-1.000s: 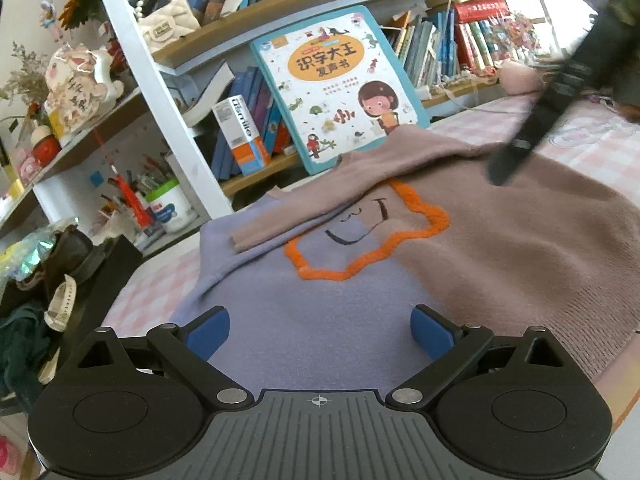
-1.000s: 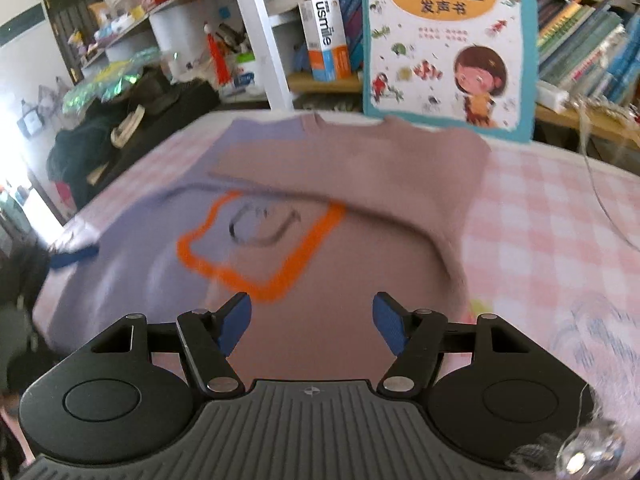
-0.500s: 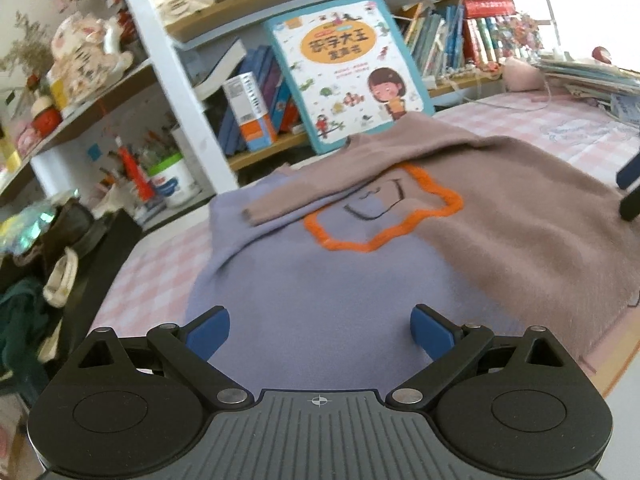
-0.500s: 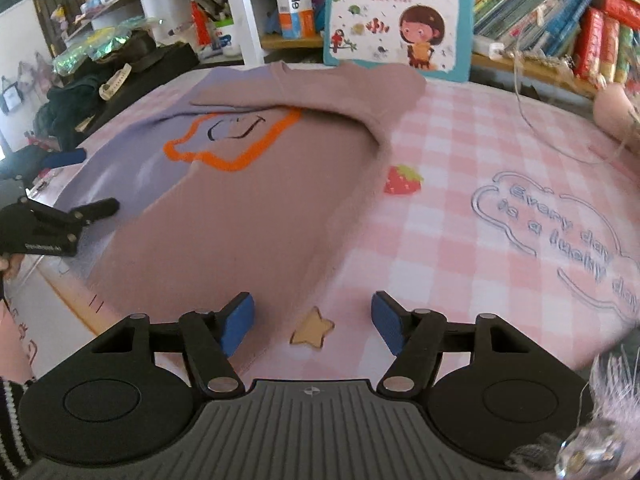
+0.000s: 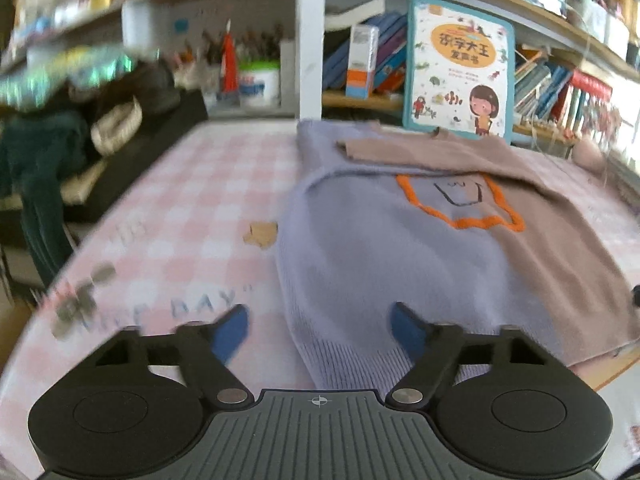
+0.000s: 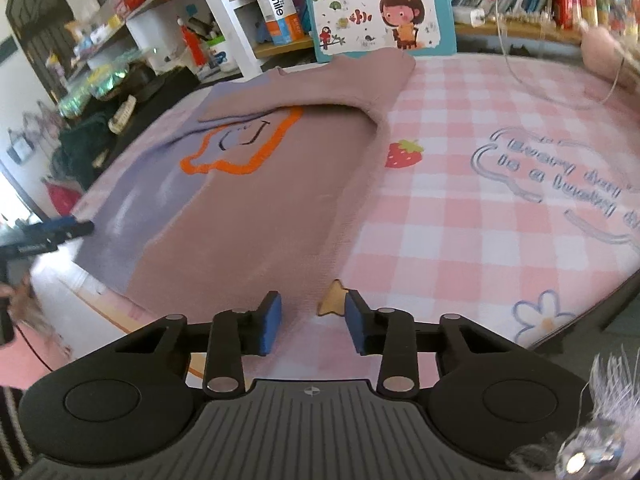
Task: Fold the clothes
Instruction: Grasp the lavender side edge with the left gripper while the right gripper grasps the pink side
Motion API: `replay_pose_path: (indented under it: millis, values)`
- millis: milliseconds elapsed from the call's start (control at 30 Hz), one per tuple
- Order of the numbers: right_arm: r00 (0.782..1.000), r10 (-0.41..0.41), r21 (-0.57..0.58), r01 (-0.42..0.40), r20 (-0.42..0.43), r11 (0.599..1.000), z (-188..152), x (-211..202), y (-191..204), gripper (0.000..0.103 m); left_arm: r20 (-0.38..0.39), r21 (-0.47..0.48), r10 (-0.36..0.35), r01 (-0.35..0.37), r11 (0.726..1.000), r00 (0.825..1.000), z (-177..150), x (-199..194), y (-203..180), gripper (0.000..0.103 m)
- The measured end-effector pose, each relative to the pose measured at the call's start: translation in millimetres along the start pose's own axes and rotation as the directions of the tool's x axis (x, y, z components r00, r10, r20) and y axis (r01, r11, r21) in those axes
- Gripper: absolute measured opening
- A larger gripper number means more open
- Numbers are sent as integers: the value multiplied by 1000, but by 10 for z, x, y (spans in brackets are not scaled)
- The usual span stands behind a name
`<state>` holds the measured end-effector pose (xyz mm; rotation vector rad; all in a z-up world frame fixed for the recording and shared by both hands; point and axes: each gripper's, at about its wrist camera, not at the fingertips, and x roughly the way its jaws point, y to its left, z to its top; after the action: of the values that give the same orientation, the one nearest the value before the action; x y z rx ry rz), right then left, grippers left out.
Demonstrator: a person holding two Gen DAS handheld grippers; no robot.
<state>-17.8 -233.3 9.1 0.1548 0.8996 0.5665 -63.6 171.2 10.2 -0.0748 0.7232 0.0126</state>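
A lilac and brown sweater (image 5: 384, 248) with an orange outlined patch lies flat on the pink checked table, one brown sleeve folded across its chest. In the right wrist view the sweater (image 6: 256, 184) spreads from centre to left. My left gripper (image 5: 320, 332) is open, its fingers astride the sweater's lower left hem corner. My right gripper (image 6: 312, 320) is open with a narrower gap, at the sweater's lower right hem corner. The left gripper (image 6: 52, 232) shows at the far left of the right wrist view.
A picture book (image 5: 460, 68) leans against the shelf behind the sweater. Shelves hold books, a small box (image 6: 280, 12) and a pen cup (image 5: 258, 80). Dark clothes (image 5: 44, 152) pile at the table's left. The table's front edge (image 6: 580, 312) runs close on the right.
Both grippers have pulled back toward the near hem. The left one swung left to the hem corner. The right gripper's fingers have come closer together at the right hem corner.
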Motion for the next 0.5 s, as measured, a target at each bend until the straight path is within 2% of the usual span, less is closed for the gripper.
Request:
replay_pose_path:
  millis: [33,167,233,300,433,500]
  values:
    - [1000,9,9,-9,-3,1000,1,5,-4,23,-16,-26,-6,6,1000,1000,-12,27,34,47]
    - [1000,28,19,-28,-14,999,2,36,13,10,-23,-75,-43,41,996,999,-56,70,83,34]
    - [1000,30,21,-30,-5,999,11,37,20,6,-22,-97,-90,87,991,996,-36,76,94,16]
    - [999,44,27,-45,25,999,28,3,33,5,11,-111,-120,120,986,993,-4,31,93,8]
    - [988,117,58,-123,104,991,80,-120,34,5,75,-113,-179,187,976,981,88,-96,57,9]
    - [989,116,61,-122,93,991,99,-116,28,5,58,-110,-177,182,977,983,105,-81,58,9]
